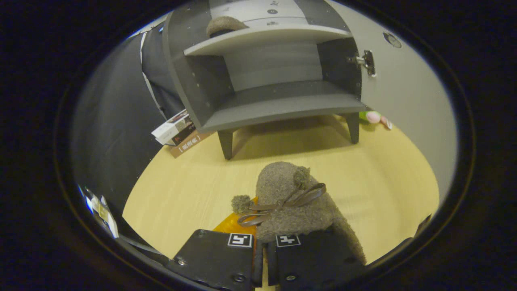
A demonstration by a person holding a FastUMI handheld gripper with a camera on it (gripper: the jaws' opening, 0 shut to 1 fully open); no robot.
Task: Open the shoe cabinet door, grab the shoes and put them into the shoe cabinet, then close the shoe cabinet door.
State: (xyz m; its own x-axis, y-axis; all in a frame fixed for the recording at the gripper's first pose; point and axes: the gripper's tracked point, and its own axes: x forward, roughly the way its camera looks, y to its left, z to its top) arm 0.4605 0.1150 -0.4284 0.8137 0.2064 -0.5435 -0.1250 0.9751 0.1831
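The shoe cabinet (pixel 278 76) stands on dark legs on the pale wooden floor (pixel 181 190), well beyond the gripper (pixel 264 246), and its door (pixel 408 93) is swung wide open to the right, with a metal hinge (pixel 366 62) showing on its inner face. Inside are 2 levels: the lower shelf (pixel 282 103) lies bare, and on the upper shelf (pixel 262 36) 1 fuzzy grey-brown shoe (pixel 224 26) already sits toward the left. To the left of the cabinet, on the floor against the dark booth wall, lie a white box (pixel 171 127) and a brown box (pixel 190 144) partly under it. Past the cabinet's right front leg, at the foot of the door, lies a small pink and green toy (pixel 373 118). The stretch of floor between the fingers and the cabinet's front carries nothing that would block the way. The second shoe (pixel 295 202), the same fuzzy grey-brown kind with a thin brown ribbon bow (pixel 282 204) and 2 small pompoms, sits right at the gripper: its near edge disappears between and under the fingertips, and its body rises just ahead of them, pointing toward the cabinet. The fingers stand close together with only a narrow slit between them, and the shoe's rim appears pinched in that slit, so the claw looks clamped on the shoe. An orange patch (pixel 234 223) shows just beside the shoe, ahead of the left finger; what it is cannot be told.
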